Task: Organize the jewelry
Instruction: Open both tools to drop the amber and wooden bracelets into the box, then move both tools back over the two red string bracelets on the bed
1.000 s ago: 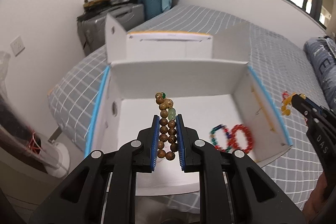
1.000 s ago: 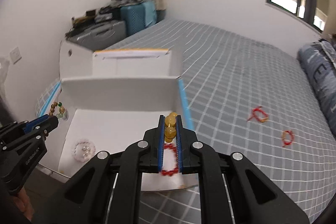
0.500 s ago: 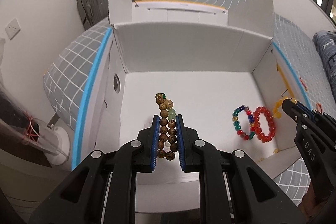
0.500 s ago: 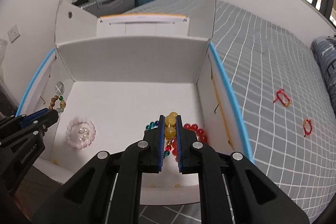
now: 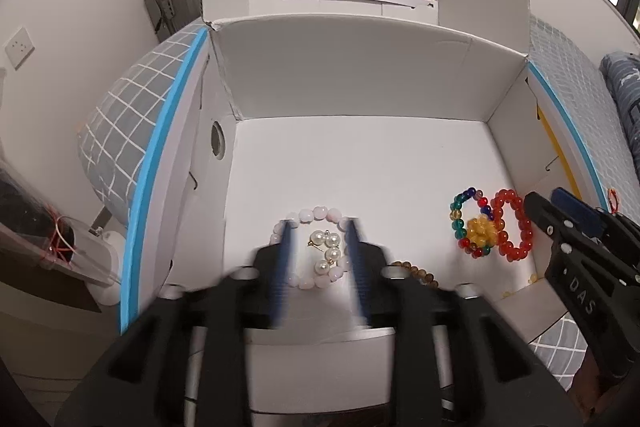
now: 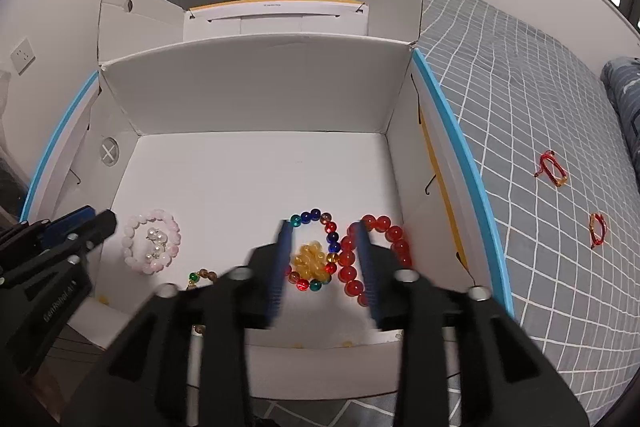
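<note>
Both your tongs have just been opening over the white box [image 6: 256, 99]; L gripper [image 5: 318, 259] jaws apart, nothing pinched, the wooden bead bracelet [image 5: 416, 271] lying on the box floor just beside it; R gripper [image 6: 324, 263] jaws apart too, the yellow bead bracelet [image 6: 310, 259] dropped inside the multicolour ring [image 6: 320, 251]. Two red cord bracelets [image 6: 554, 171] left on the bed w/ the grid sheet; they look light, limp, prob. slippery; pinch across the cord, not the charm; soft mattress gives, so press gently.
</note>
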Available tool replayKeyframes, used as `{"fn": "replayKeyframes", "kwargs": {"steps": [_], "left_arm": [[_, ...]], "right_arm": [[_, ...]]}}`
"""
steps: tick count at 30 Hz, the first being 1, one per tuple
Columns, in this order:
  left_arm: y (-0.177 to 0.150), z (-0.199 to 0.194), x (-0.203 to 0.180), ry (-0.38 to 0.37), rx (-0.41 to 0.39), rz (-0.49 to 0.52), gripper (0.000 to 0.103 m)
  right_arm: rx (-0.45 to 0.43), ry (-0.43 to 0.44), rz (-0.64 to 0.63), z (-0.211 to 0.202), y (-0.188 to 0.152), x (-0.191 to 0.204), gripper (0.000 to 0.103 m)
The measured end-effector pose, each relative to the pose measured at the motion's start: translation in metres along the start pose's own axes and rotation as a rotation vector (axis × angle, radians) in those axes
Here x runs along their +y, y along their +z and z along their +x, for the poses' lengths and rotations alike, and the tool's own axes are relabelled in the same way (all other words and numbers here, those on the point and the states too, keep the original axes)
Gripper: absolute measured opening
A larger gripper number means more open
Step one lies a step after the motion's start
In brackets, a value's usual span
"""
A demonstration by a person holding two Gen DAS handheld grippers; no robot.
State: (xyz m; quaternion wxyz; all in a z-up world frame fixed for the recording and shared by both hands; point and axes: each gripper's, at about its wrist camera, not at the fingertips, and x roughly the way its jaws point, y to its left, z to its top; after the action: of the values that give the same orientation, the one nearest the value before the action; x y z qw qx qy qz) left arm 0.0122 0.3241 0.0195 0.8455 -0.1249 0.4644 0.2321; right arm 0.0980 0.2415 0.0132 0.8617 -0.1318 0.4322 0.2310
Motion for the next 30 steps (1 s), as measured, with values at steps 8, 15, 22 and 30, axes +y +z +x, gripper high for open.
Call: {"fn": "replayKeyframes", "kwargs": {"steps": [8, 15, 22, 30], "left_arm": [[-0.001, -0.016, -0.001, 0.055, -0.080, 0.002, 0.085], [0.000, -0.023, -0.006, 0.044, -0.117, -0.004, 0.095], [0.006, -0.030, -0.022, 0.015, -0.147, 0.003, 0.097], [0.021, -0.046, -0.068, -0.027, -0.203, 0.041, 0.097]], "right_arm": [[-0.081, -0.025, 0.009, -0.022, 0.001, -0.008, 0.078], [-0.125, -0.033, 0.030, -0.038, 0.004, -0.023, 0.092], [-0.183, -0.055, 0.058, -0.061, 0.006, -0.049, 0.095], [-0.235, -0.120, 0.108, -0.084, 0.008, -0.106, 0.095]]}}
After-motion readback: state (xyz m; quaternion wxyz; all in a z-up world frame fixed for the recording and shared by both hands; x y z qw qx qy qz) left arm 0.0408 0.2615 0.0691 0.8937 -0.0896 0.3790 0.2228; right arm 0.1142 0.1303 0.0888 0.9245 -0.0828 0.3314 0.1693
